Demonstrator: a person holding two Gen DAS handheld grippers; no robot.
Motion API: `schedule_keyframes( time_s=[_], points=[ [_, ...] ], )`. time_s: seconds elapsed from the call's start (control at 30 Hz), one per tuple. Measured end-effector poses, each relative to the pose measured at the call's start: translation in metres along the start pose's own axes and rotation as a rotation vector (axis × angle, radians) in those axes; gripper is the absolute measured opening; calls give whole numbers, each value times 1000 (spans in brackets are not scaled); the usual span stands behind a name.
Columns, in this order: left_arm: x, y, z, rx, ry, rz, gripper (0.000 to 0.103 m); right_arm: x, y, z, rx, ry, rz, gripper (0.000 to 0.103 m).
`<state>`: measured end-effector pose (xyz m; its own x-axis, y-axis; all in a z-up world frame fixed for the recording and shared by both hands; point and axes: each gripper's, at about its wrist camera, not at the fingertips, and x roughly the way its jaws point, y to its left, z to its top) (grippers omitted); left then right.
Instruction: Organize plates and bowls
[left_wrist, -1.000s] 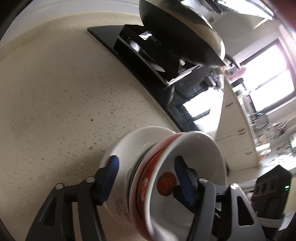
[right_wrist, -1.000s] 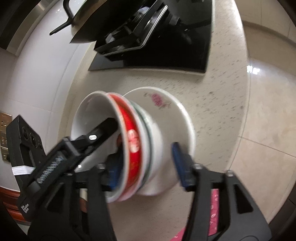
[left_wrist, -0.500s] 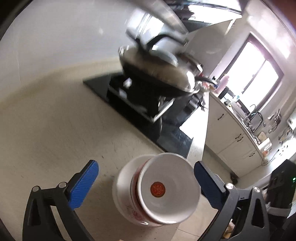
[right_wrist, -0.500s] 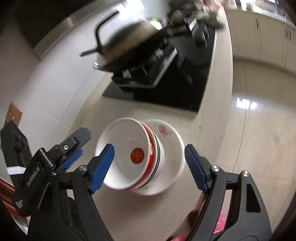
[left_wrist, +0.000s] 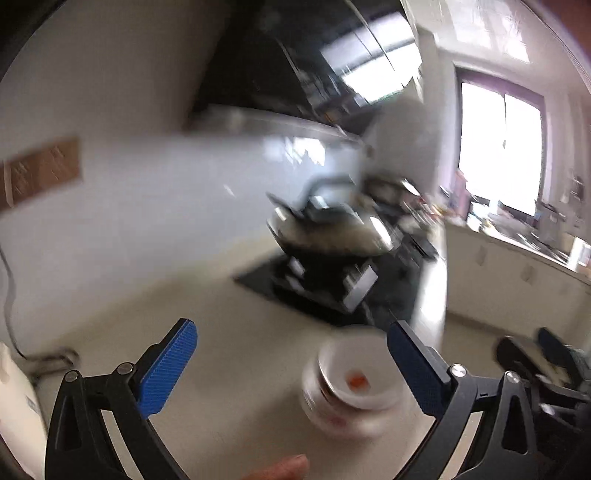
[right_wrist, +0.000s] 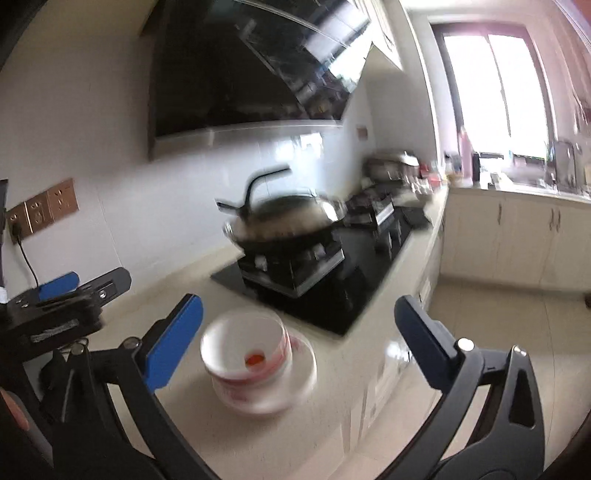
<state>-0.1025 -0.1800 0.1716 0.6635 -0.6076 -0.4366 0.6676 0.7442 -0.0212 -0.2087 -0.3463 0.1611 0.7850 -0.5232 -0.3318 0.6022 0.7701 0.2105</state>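
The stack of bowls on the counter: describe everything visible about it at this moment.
The stack of bowls sits upright on a wider white plate on the beige counter, near its front edge, short of the black stove. The top bowl is glossy white inside with a red mark at its bottom and red patterning outside. Both views are blurred. Neither gripper touches it.

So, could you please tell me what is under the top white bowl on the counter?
The top white bowl sits nested on a red-patterned bowl, both on a white plate. Blur and the nesting hide any further bowls between them.
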Motion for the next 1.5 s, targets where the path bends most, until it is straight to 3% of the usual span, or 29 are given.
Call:
schedule_keyframes(
  time_s=[0.23, 0.5, 0.9, 1.2, 1.5],
  points=[
    [4, 1, -66, -35, 140, 17, 103, -10, -2, -64, -91, 122, -38, 103],
    [-1, 15, -114, -45, 158, 117, 103, -20, 0, -120, -130, 194, -66, 103],
    [-3, 35, -131, -57, 142, 161, 103, -8, 22, -127, -132, 173, -67, 103],
    [-8, 24, -134, -32, 95, 181, 103, -13, 14, -136, -148, 168, -79, 103],
    [-15, 16, -143, -14, 98, 169, 103, -27, 13, -141, -169, 160, -68, 103]
  ],
)
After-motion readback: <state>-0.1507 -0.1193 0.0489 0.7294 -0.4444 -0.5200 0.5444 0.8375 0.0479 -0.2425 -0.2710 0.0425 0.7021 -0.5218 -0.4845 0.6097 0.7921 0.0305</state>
